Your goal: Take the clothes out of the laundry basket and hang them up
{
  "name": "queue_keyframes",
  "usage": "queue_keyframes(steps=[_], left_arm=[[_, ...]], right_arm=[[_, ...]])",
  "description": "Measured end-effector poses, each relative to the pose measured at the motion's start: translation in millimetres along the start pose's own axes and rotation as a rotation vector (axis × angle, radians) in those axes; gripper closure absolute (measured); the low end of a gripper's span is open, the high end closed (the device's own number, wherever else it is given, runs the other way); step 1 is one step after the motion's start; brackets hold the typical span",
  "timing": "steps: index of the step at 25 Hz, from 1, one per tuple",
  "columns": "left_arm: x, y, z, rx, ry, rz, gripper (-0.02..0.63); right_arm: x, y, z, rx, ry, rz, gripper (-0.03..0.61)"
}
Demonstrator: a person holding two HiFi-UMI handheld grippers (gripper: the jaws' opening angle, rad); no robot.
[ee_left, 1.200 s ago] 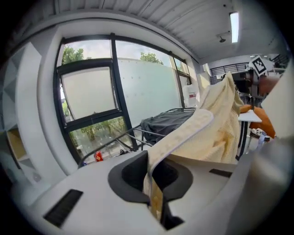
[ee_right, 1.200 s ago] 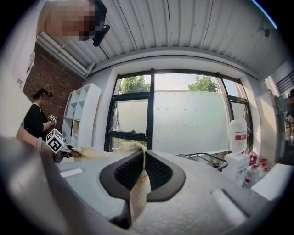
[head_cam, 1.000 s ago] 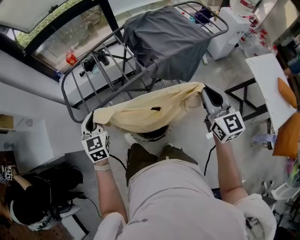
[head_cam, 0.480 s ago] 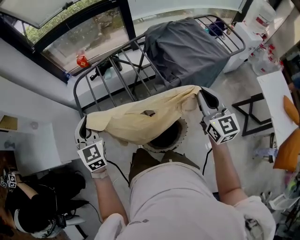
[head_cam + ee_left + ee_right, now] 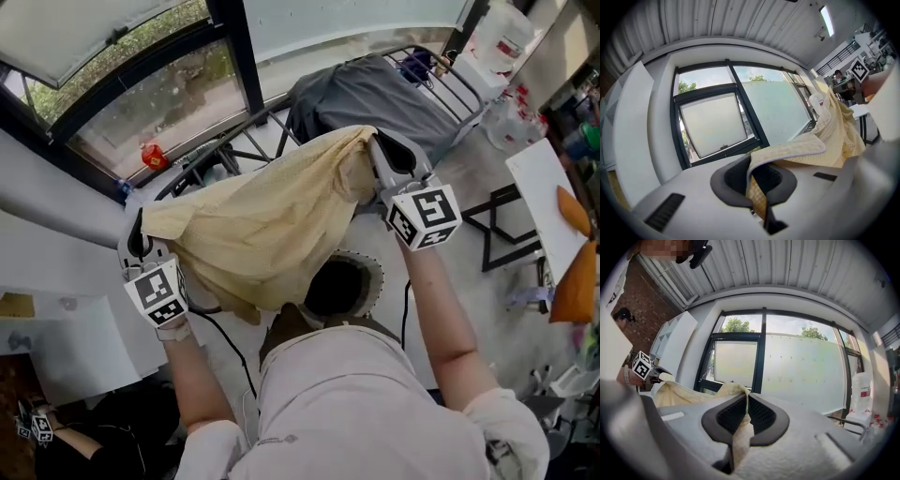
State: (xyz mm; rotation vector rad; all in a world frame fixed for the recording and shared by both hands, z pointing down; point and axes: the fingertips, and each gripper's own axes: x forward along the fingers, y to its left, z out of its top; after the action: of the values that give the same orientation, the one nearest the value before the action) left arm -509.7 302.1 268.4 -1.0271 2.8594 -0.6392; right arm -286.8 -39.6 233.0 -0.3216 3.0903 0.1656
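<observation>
A pale yellow garment (image 5: 262, 225) hangs stretched between my two grippers, above the round dark laundry basket (image 5: 342, 286). My left gripper (image 5: 139, 246) is shut on its left end, near the window wall. My right gripper (image 5: 375, 155) is shut on its right end, just in front of the drying rack (image 5: 225, 155). A grey garment (image 5: 375, 94) is draped over the rack's far right part. In the left gripper view the yellow cloth (image 5: 801, 150) is pinched in the left gripper (image 5: 752, 180). In the right gripper view the right gripper (image 5: 745, 416) pinches a fold of cloth (image 5: 684, 392).
A large dark-framed window (image 5: 141, 103) runs behind the rack, with a small red object (image 5: 153, 156) on its sill. A white table (image 5: 548, 202) stands at the right, a white container (image 5: 502, 42) at the far right. The person's legs stand by the basket.
Both grippers have risen and moved away from the body toward the rack and window, carrying the yellow garment. The garment now hangs higher, and the basket's opening shows beneath it.
</observation>
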Motion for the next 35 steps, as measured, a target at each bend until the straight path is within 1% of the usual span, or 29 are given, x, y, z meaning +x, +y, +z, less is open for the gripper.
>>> queue_keyframes(steps=[5,7,11,13,15,16,18,22,25,27,30,33,34,35], left_arm=[[63.8,12.8,30.1,0.019,-0.077,-0.063,0.609],[86.2,23.2,45.8,0.019,-0.116,-0.064,0.609],[126.2,57.0,73.1,-0.006,-0.175,-0.039,0.609],[148.4,72.6,79.3,-0.005,-0.186,-0.033,0.609],[170.1,80.0,74.7,0.000,-0.169,-0.046,0.609],[179.8,79.4,67.6,0.005,-0.150,-0.060,0.608],[196.5,71.6,46.3,0.020,-0.100,-0.095,0.607],[219.6,47.7,-10.5,0.056,0.023,-0.162,0.607],[230.8,28.2,-59.9,0.047,0.129,-0.232,0.607],[235.7,16.8,-89.3,0.052,0.185,-0.272,0.607],[235.8,0.0,-127.8,0.057,0.259,-0.319,0.607],[231.7,-13.1,-164.2,0.028,0.325,-0.352,0.606],[230.1,-17.0,-174.8,0.016,0.346,-0.368,0.602],[227.4,-21.8,-184.6,0.007,0.369,-0.388,0.581]], right_arm=[[56.2,0.3,32.0,-0.022,-0.048,-0.067,0.560],[76.2,-1.4,47.1,-0.031,-0.069,-0.090,0.560],[110.2,-6.8,72.9,-0.064,-0.101,-0.148,0.561],[127.9,-10.4,81.3,-0.083,-0.112,-0.181,0.561],[146.3,-12.1,78.6,-0.106,-0.093,-0.205,0.560],[155.1,-11.5,70.4,-0.119,-0.065,-0.211,0.560],[170.7,-7.0,41.7,-0.144,0.022,-0.203,0.560],[188.2,5.1,-39.0,-0.167,0.235,-0.180,0.560],[191.1,16.8,-99.5,-0.120,0.388,-0.150,0.560],[190.6,26.5,-131.6,-0.098,0.470,-0.128,0.560],[183.6,39.1,-167.8,-0.088,0.562,-0.102,0.560],[171.0,51.1,-204.8,-0.066,0.670,-0.071,0.546],[168.0,54.7,-217.2,-0.049,0.706,-0.060,0.536],[165.4,58.3,-227.7,-0.028,0.734,-0.052,0.530]])
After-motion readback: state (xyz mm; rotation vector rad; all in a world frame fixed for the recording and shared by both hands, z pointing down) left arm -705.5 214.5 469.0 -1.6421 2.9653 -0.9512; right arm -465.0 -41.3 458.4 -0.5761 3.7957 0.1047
